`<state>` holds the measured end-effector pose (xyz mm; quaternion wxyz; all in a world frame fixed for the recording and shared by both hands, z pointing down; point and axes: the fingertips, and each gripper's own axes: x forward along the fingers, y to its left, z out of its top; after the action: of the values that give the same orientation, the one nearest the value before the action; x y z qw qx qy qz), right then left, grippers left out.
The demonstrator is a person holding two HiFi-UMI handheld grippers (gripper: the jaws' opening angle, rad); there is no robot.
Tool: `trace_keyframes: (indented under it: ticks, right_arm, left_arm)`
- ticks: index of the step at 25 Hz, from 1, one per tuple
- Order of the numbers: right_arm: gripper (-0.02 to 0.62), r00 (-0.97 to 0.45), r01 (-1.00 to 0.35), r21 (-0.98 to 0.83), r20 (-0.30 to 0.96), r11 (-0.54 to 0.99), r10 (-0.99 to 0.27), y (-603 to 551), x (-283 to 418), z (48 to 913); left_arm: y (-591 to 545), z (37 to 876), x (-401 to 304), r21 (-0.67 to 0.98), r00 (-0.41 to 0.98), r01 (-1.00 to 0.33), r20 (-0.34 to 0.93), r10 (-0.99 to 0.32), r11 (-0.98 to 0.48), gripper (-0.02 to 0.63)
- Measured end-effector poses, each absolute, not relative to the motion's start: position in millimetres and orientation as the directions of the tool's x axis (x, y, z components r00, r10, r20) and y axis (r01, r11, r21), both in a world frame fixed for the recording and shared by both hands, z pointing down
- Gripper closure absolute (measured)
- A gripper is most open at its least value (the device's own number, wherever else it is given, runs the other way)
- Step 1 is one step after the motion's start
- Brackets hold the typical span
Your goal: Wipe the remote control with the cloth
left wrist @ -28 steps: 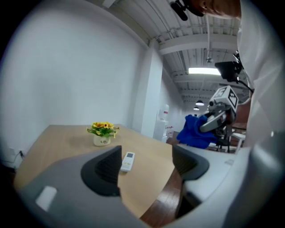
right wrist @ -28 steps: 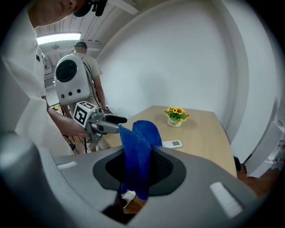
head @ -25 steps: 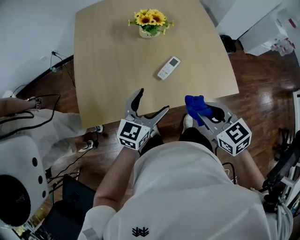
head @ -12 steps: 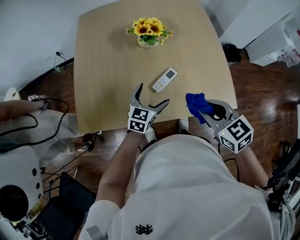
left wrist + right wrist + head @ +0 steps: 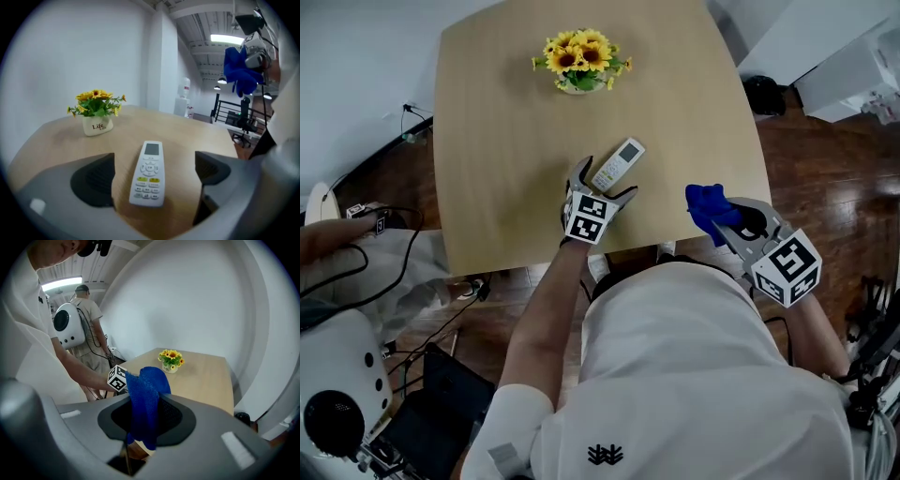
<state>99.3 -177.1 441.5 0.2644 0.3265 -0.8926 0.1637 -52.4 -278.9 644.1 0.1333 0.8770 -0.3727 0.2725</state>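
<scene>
A white remote control (image 5: 617,163) lies face up near the middle of the wooden table (image 5: 506,141). My left gripper (image 5: 606,180) is low over the table, and the remote's near end (image 5: 147,174) lies between its jaws. The dark pads (image 5: 93,180) stand clear of it on both sides. Those jaws are open and have just been closing a little. My right gripper (image 5: 722,211) hovers at the table's near right edge, shut on a bunched blue cloth (image 5: 710,204). In the right gripper view the cloth (image 5: 146,399) sticks up between the jaws.
A white pot of yellow flowers (image 5: 575,62) stands at the far side of the table, beyond the remote. Cables (image 5: 384,225) and a white device lie on the wooden floor at left. A person with a white backpack unit (image 5: 79,324) stands beyond the table.
My left gripper has come forward and down from the table's near edge until its jaws flank the remote. The right gripper has shifted a little with the cloth still in it.
</scene>
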Motion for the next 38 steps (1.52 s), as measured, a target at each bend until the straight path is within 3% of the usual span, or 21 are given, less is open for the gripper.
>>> trace_keyframes:
  ticks: [16,18,20,23,30,38]
  right_arm:
    - [0.506,-0.614,-0.693,-0.113,0.611,0.712,-0.500,-203,116,447]
    - [0.506,-0.606,-0.700,-0.113,0.618,0.705,-0.502,-199,117,449]
    - [0.506,-0.602,-0.703,-0.108,0.616,0.703,-0.508,-193,116,448]
    - [0.508,-0.602,-0.705,-0.098,0.606,0.702,-0.520,-183,113,447]
    - [0.506,-0.583,-0.718,-0.099,0.626,0.689,-0.518,-190,116,444]
    - [0.506,-0.595,-0.721,-0.082,0.582,0.688,-0.555,-202,109,433]
  left_arm:
    - [-294,685,-42,0.035,0.558,-0.694,0.657,-0.506,-0.720,0.159]
    - [-295,686,-44,0.015,0.544,-0.696,0.663,-0.514,-0.717,0.203]
    - [-293,686,-47,-0.020,0.527,-0.689,0.672,-0.520,-0.724,0.296]
    - [-287,686,-46,-0.047,0.527,-0.666,0.677,-0.513,-0.745,0.329]
    - [-289,683,-43,0.048,0.543,-0.676,0.707,-0.453,-0.735,0.331]
    - [-271,639,-50,0.022,0.562,-0.674,0.664,-0.493,-0.739,0.333]
